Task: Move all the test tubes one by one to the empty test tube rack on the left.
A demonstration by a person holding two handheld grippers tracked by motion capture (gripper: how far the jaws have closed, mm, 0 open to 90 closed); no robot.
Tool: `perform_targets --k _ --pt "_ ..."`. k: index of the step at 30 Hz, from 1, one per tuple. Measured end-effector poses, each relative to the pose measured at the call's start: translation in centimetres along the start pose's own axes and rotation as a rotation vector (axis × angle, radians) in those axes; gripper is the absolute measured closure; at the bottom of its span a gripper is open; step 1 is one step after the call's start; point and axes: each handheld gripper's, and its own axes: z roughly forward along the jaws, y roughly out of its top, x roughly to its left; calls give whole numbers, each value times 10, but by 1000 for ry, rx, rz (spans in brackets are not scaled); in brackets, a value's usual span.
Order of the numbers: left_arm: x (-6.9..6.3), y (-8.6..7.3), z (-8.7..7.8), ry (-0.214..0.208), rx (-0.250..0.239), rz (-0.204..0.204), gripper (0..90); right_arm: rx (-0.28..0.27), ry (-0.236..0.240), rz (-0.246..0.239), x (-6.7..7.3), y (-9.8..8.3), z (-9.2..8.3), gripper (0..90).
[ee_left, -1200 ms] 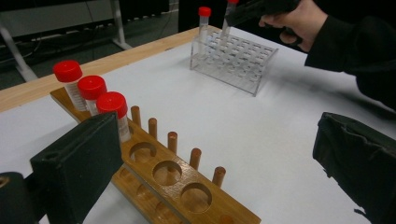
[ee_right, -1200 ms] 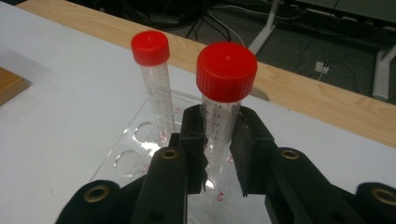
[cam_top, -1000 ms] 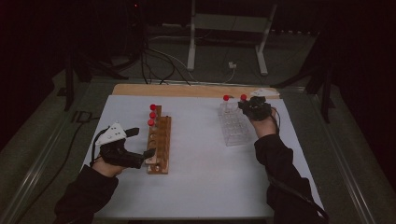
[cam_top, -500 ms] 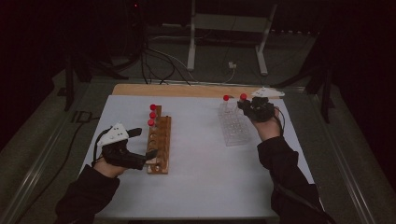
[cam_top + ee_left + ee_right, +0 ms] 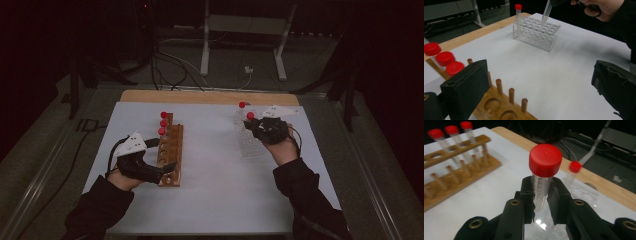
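The right hand-held gripper (image 5: 541, 202) clamps a red-capped tube (image 5: 544, 175) just below its cap, its tip hanging above the clear rack (image 5: 536, 33). The tube bears printed graduation marks, too small to read. One more capped tube (image 5: 518, 13) stands in the clear rack's far corner. Well left of that rack, the left hand-held gripper (image 5: 536, 87) stands wide open, empty, astride the wooden rack (image 5: 170, 155), which holds three capped tubes (image 5: 445, 58).
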Motion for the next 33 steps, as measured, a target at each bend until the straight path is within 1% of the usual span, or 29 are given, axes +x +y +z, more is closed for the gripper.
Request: perform_targets --k 1,4,9,10,13,18,23,25,27,28,31,33 --pt "-1 1 1 -2 0 1 21 3 3 -15 3 0 -1 756" --pt "-2 4 3 -8 1 8 21 15 20 -35 12 -2 -2 756" --pt "-6 9 8 -21 -3 9 21 31 59 -56 29 -8 -3 756" --pt "-7 10 9 -30 -3 11 21 31 68 -57 32 -9 -4 755" --pt "-10 13 13 -36 4 21 22 36 88 -71 41 -12 -6 756" --pt "-14 17 18 -53 5 34 21 34 120 -77 52 -16 -9 755" --pt "-19 23 26 -70 5 43 22 40 144 -92 63 -21 -10 755" --pt "-22 26 29 -76 6 52 22 44 160 -100 70 -23 -9 756" --pt "-25 29 33 -92 8 58 22 49 168 -115 75 -25 -8 755" --pt "-27 30 35 -93 10 62 22 51 178 -117 78 -26 -8 755" --pt "-31 34 42 -114 16 73 24 58 199 -120 84 -29 -5 755" --pt "-35 36 47 -123 18 82 48 70 210 -131 89 -31 -3 756"
